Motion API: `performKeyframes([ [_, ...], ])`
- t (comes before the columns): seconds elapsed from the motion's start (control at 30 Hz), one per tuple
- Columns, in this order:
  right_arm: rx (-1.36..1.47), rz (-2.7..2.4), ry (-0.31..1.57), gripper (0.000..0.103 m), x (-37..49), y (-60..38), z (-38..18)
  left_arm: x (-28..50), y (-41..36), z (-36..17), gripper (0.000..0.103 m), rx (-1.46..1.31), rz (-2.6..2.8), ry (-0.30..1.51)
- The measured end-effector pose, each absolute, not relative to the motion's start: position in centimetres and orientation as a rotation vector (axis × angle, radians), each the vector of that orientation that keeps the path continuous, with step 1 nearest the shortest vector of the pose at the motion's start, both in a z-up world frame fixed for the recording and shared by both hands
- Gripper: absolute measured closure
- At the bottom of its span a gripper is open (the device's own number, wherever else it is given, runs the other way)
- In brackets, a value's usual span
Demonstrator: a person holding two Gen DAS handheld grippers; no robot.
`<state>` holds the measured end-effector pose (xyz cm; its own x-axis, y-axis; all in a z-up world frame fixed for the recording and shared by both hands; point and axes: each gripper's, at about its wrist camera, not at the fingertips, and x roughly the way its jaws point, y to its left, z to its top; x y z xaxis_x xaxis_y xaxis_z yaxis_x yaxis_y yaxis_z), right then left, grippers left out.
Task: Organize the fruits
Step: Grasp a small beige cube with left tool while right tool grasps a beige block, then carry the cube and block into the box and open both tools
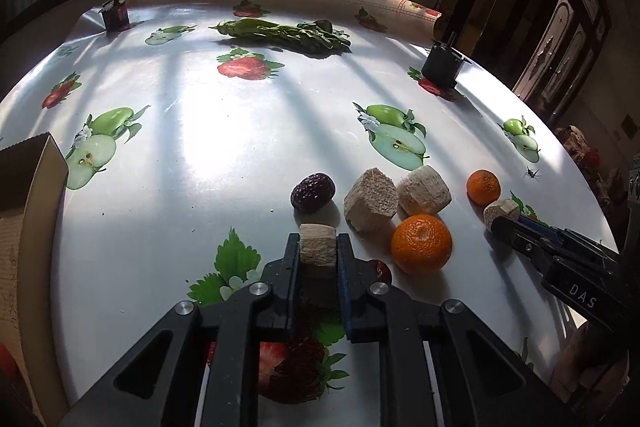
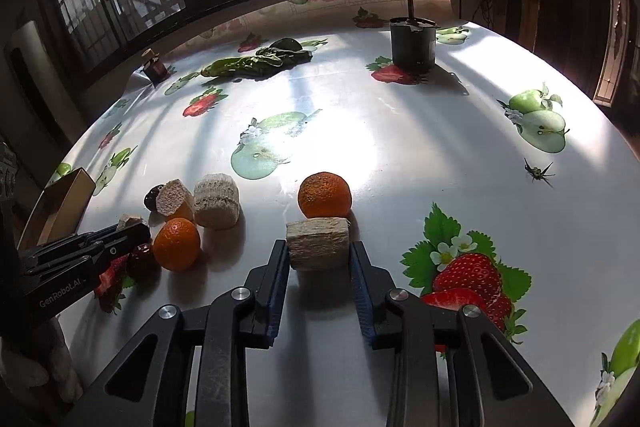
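My left gripper (image 1: 318, 247) is shut on a pale sugarcane chunk (image 1: 317, 251) just above the table. Ahead of it lie a dark red date (image 1: 312, 193), two more sugarcane chunks (image 1: 371, 199) (image 1: 424, 190) and a big orange (image 1: 421, 244). A second date (image 1: 382, 270) peeks out beside the right finger. My right gripper (image 2: 319, 255) is shut on another sugarcane chunk (image 2: 318, 244), right in front of a small orange (image 2: 325, 195). The right gripper also shows in the left wrist view (image 1: 500, 217), near that small orange (image 1: 483, 187).
A cardboard box (image 1: 34, 195) stands at the left table edge. Leafy greens (image 1: 288, 33), a small dark jar (image 1: 115, 11) and a dark can (image 2: 413, 43) stand at the back. An insect (image 2: 538, 171) sits on the fruit-print tablecloth (image 2: 400, 131).
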<state>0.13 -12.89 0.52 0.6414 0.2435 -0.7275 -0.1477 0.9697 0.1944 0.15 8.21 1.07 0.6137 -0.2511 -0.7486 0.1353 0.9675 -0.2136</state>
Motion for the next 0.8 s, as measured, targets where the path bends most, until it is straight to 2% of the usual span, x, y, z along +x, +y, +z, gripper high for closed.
performKeyframes([
  [0.2,0.108,0.221,0.815,0.071,-0.7,-12.7,0.9,-0.3,8.4,1.5,0.087,-0.164,-0.208,0.868],
  [0.4,0.051,0.225,0.773,0.071,-2.8,-11.2,2.4,-3.8,10.2,5.3,0.087,-0.225,-0.251,0.810],
  [0.6,0.019,0.340,0.752,0.071,-5.9,-7.5,5.8,-7.5,17.0,8.9,0.087,-0.243,-0.195,0.763],
  [0.8,-0.008,0.525,0.728,0.070,-7.0,0.5,8.9,-8.6,25.9,9.6,0.087,-0.239,-0.013,0.767],
])
